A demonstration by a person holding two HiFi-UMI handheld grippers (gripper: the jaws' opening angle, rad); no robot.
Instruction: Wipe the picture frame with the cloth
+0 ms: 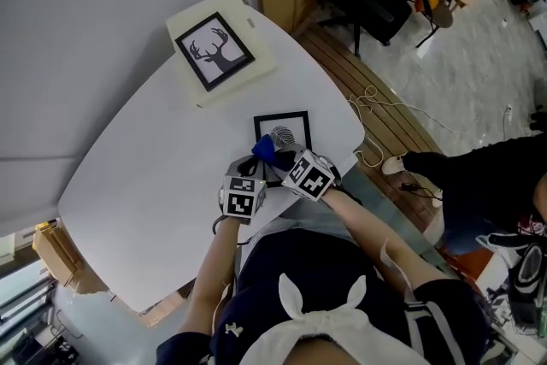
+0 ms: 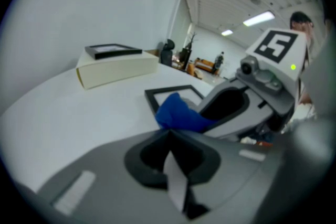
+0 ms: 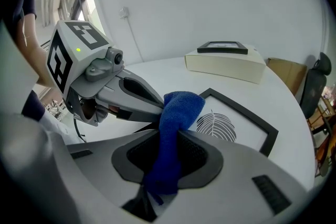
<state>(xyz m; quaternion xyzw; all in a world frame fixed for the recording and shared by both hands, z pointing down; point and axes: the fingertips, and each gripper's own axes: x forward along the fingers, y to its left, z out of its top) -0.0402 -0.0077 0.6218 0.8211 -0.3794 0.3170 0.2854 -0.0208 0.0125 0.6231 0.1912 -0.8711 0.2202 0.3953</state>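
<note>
Fingers of the right gripper clamp the cloth, those of the left gripper sit together beside it, so the unheld frame may slide on the surface when wiped

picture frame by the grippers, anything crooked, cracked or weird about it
Nothing stands out. The picture frame lies flat on the table, and the border that shows looks whole. The blue cloth is bunched in the right gripper at the frame's near edge.
</note>
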